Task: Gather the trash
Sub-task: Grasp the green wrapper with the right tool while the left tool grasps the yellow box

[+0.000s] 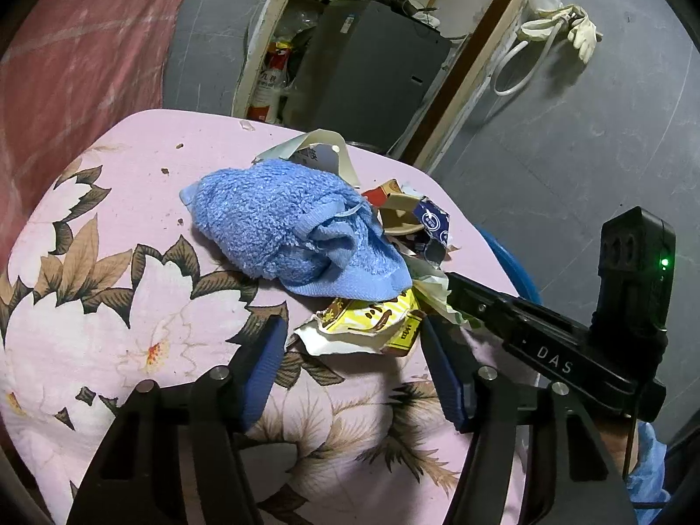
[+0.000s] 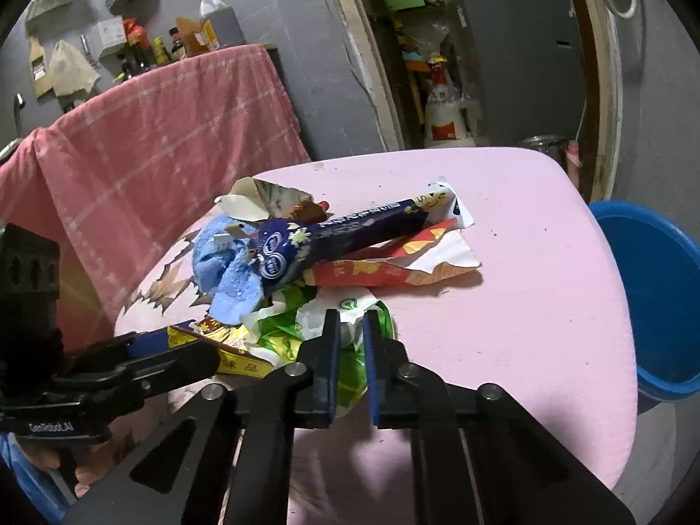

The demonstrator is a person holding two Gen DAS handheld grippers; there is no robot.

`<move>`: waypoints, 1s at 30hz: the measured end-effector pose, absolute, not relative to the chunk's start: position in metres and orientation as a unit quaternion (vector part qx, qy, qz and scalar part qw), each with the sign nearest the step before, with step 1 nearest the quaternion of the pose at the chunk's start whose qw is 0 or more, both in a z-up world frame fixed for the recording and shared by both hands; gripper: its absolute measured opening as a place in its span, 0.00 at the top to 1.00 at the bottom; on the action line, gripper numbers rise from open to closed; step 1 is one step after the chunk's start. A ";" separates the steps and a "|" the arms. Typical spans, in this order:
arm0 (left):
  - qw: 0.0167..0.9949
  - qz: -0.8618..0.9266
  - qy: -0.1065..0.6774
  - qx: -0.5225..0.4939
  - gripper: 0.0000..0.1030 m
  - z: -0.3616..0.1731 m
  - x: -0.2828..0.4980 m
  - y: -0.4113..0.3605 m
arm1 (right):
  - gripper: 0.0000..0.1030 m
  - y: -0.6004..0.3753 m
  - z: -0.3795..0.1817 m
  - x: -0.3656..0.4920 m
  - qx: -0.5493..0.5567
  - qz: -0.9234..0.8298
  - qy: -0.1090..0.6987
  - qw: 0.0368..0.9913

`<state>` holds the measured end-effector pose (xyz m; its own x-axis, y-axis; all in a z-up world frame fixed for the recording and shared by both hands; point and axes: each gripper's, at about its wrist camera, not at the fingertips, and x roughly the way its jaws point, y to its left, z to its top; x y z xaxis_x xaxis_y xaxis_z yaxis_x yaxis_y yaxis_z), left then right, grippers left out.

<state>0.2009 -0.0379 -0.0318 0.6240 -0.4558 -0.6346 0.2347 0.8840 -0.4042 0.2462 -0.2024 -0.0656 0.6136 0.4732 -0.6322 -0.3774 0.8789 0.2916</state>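
Note:
A heap of trash lies on the pink flowered tablecloth (image 1: 131, 201). A crumpled yellow wrapper (image 1: 372, 319) sits between the blue pads of my left gripper (image 1: 350, 326), which stand open on either side of it. My right gripper (image 2: 350, 321) is shut on a green and white plastic wrapper (image 2: 284, 337), seen at the heap's near edge. In the left wrist view the right gripper (image 1: 455, 291) reaches in from the right. A blue towel (image 1: 284, 227) lies on the heap. A dark blue wrapper (image 2: 350, 232) and a red and orange one (image 2: 393, 269) lie behind.
A blue basin (image 2: 656, 284) stands off the table's right edge. A pink checked cloth (image 2: 153, 131) covers something to the left. Behind the table a doorway shows a grey cabinet (image 2: 525, 65) and clutter. Crumbs dot the tablecloth (image 2: 525, 240).

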 end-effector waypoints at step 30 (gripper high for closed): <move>0.906 -0.170 0.371 -0.112 0.90 -0.025 0.175 -0.050 | 0.63 -0.220 -0.050 0.210 0.051 0.182 0.319 0.929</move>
